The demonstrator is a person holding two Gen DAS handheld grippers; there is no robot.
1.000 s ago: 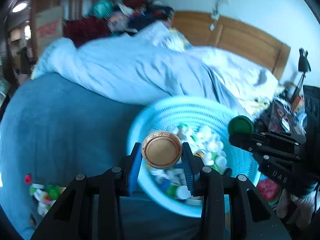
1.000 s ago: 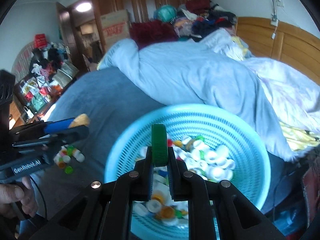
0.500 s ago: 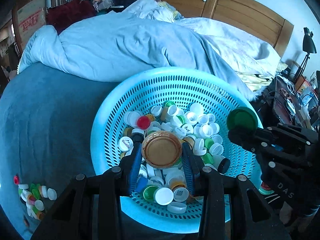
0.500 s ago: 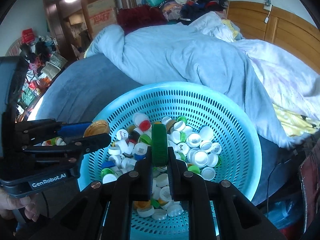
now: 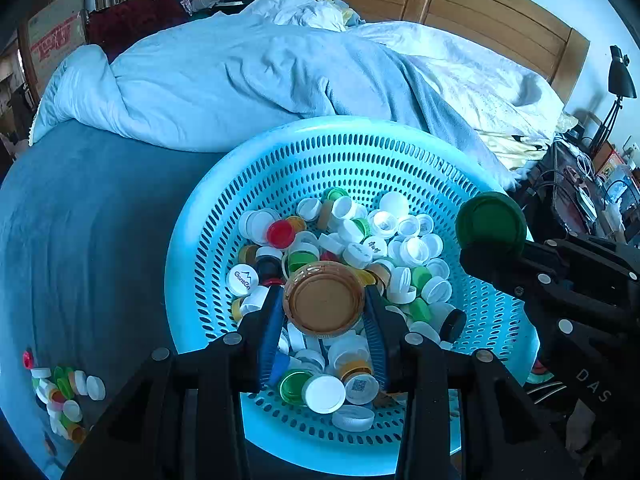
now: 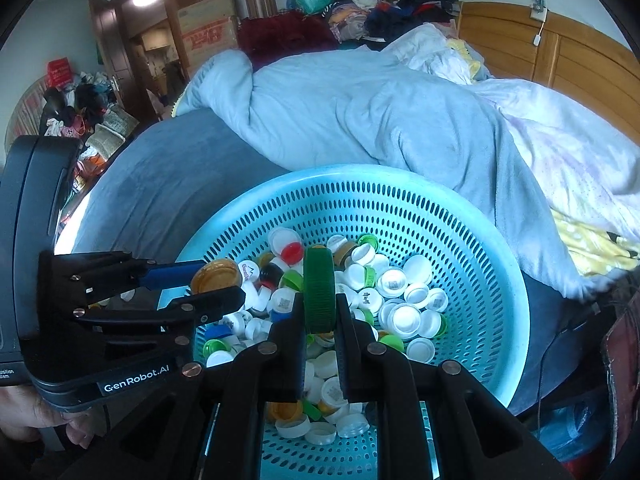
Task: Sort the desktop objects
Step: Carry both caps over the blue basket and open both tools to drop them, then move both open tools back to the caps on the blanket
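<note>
My left gripper [image 5: 323, 307] is shut on a gold-brown lid [image 5: 323, 305], held flat above the caps in a light blue perforated basket [image 5: 352, 152]. My right gripper [image 6: 319, 312] is shut on a dark green lid [image 6: 319, 290], held on edge above the same basket [image 6: 404, 200]. The green lid [image 5: 491, 222] also shows at the right in the left wrist view, over the basket's right rim. The gold lid [image 6: 216, 276] shows at the left in the right wrist view. The basket holds several white, green, red and yellow bottle caps [image 5: 384, 240].
The basket sits on a blue bed cover [image 5: 80, 240], with a rumpled light blue duvet [image 5: 240, 80] behind it. A small heap of loose caps [image 5: 60, 392] lies on the cover at lower left. A wooden headboard [image 5: 480, 16] and a cluttered side table [image 5: 592, 184] stand at right.
Both grippers have moved forward and down over the basket, each still holding its lid. The basket now fills more of both views.
</note>
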